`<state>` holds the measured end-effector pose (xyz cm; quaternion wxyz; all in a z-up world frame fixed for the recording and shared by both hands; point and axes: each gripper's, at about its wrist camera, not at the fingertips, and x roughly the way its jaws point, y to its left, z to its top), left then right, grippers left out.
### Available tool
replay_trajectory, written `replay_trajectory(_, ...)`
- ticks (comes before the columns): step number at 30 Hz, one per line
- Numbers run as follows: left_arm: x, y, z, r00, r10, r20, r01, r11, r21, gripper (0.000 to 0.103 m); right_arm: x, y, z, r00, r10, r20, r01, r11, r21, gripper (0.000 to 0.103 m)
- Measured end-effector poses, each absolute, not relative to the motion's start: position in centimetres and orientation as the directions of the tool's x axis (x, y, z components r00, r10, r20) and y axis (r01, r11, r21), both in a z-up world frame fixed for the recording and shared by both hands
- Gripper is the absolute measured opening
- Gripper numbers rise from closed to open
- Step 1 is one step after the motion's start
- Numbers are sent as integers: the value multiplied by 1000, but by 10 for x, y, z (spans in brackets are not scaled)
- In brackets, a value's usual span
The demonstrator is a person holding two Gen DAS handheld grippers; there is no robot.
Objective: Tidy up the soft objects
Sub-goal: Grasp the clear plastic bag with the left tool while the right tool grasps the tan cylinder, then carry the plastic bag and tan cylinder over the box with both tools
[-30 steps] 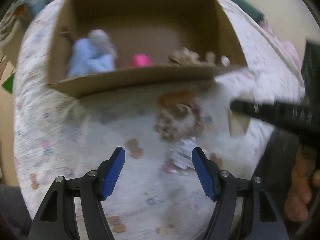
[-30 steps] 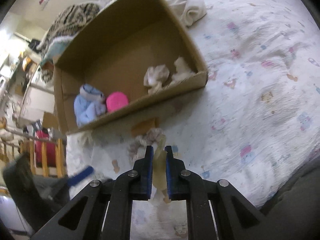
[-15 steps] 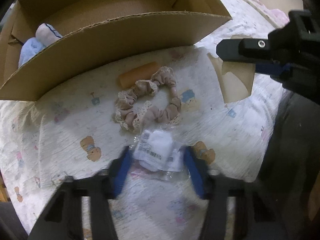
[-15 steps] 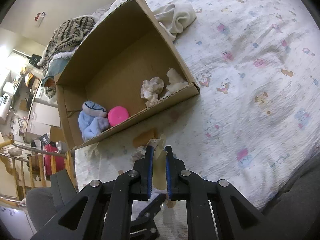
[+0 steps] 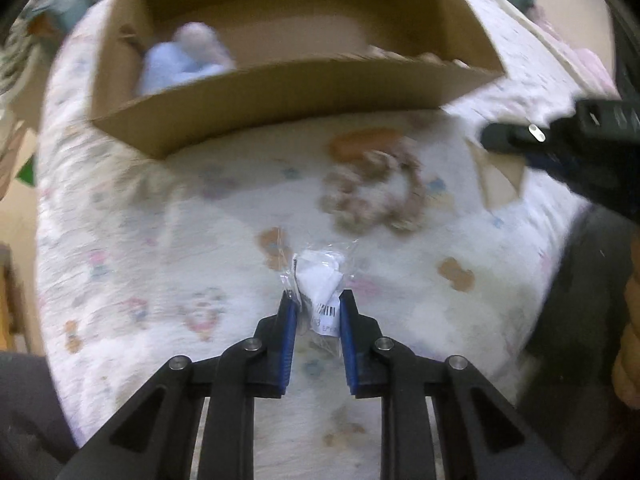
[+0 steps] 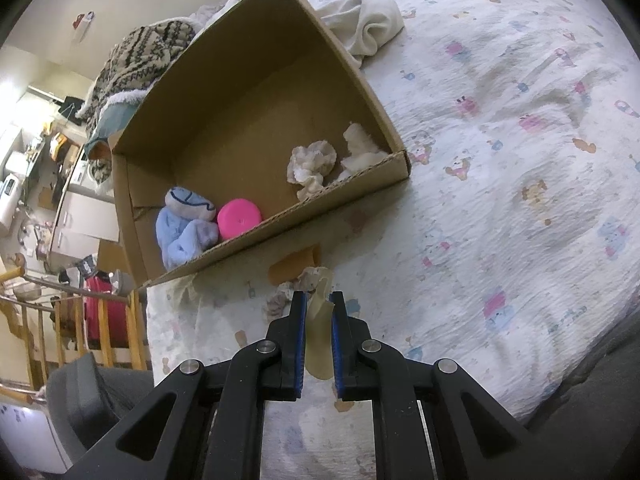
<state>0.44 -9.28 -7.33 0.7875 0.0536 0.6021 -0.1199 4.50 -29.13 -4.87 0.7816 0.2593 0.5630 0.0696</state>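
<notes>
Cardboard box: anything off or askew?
Nothing damaged. The cardboard box sits skewed on the bed sheet; a scrunchie and an orange piece lie outside it, not yet sorted in.

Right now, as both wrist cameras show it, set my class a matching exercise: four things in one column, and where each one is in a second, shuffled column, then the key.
Things
1. pink ball
2. scrunchie
3. plastic packet
4. cream sheet

Places
A. between the left gripper's fingers
B. inside the box, beside the blue sock
C. between the right gripper's fingers
D. loose on the bedsheet, in front of the box

Pairs: 1-B, 2-D, 3-A, 4-C
</notes>
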Motion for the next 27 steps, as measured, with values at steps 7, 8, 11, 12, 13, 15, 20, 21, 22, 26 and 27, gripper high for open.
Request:
replay_trajectory(7,12,-66,-65,312,-57,-948,130,991,-16,18,47,-284,-52,335,376,-864,168,879,447,13)
replay_trajectory(8,12,-64,-63,321,-54,-945,123,992,-15,18,47,-283,-52,335,375,-865,165,880,445,13)
replay_trajectory(11,7,-48,-51,350,-36,-936,105,994,1,18,46,-279,-50,344,372,-862,144,887,439,13)
replay_trajectory(12,6,-45,-48,356,-35,-934,97,995,0,17,46,-277,-48,350,369,-861,133,890,436,13)
replay_trajectory(13,12,-33,-42,361,-32,-932,90,996,1,17,45,-275,-47,355,366,-860,125,894,431,13)
replay_trajectory(15,18,-39,-42,380,-21,-925,77,997,9,17,44,-274,-44,365,369,-855,109,895,433,13)
replay_trajectory(20,15,-37,-17,477,14,-879,59,997,47,16,41,-273,-32,410,391,-824,77,885,458,13)
replay_trajectory(21,15,-36,-11,496,18,-868,58,997,53,16,41,-274,-28,421,396,-816,69,883,464,13)
replay_trajectory(22,15,-36,-2,520,21,-854,56,997,58,16,40,-274,-24,431,402,-808,60,881,470,13)
replay_trajectory(26,24,-36,22,574,25,-818,54,996,68,16,42,-279,-6,451,466,-761,47,839,542,13)
replay_trajectory(27,28,-35,29,583,24,-812,52,996,67,16,43,-279,2,465,462,-755,38,842,538,13)
